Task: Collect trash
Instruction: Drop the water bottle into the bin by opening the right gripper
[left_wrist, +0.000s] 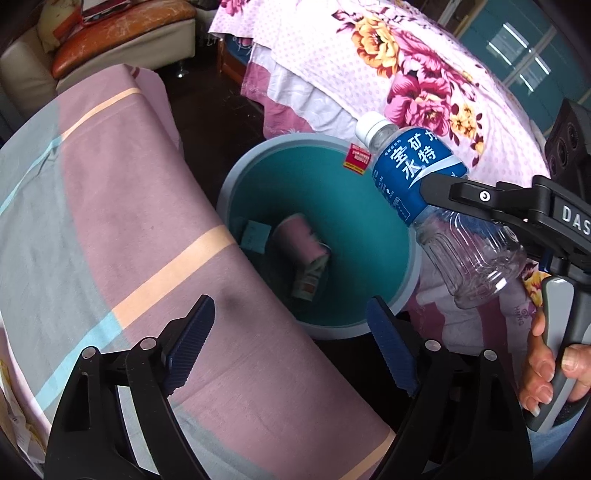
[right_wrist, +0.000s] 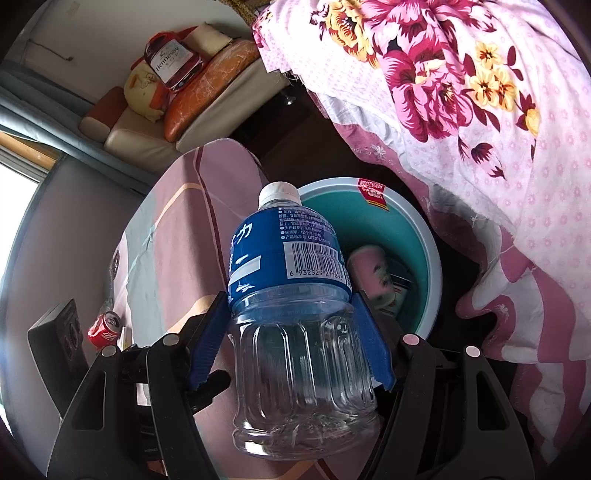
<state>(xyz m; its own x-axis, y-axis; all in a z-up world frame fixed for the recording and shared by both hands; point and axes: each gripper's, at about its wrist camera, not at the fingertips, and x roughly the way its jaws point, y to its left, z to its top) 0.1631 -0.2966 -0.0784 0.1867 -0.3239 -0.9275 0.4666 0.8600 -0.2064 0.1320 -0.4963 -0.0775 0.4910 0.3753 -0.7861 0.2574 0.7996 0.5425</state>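
Observation:
A clear empty plastic bottle (right_wrist: 295, 332) with a blue label and white cap is held in my right gripper (right_wrist: 291, 314), whose blue pads press on its sides. In the left wrist view the bottle (left_wrist: 417, 173) hangs tilted over the right rim of a round bin (left_wrist: 236, 173), teal inside with a grey rim. A pink cup (left_wrist: 301, 243) and a paper scrap (left_wrist: 255, 236) lie at the bin's bottom. My left gripper (left_wrist: 290, 317) stands open with nothing between its fingers, above the bin's near edge and the table cloth.
A table with a pink and grey checked cloth (left_wrist: 110, 221) borders the bin on the left. A red can (right_wrist: 105, 328) stands on it. A bed with a floral quilt (left_wrist: 424, 74) hangs close on the right. A sofa (left_wrist: 122, 33) stands behind. A hand (left_wrist: 546, 369) grips the right handle.

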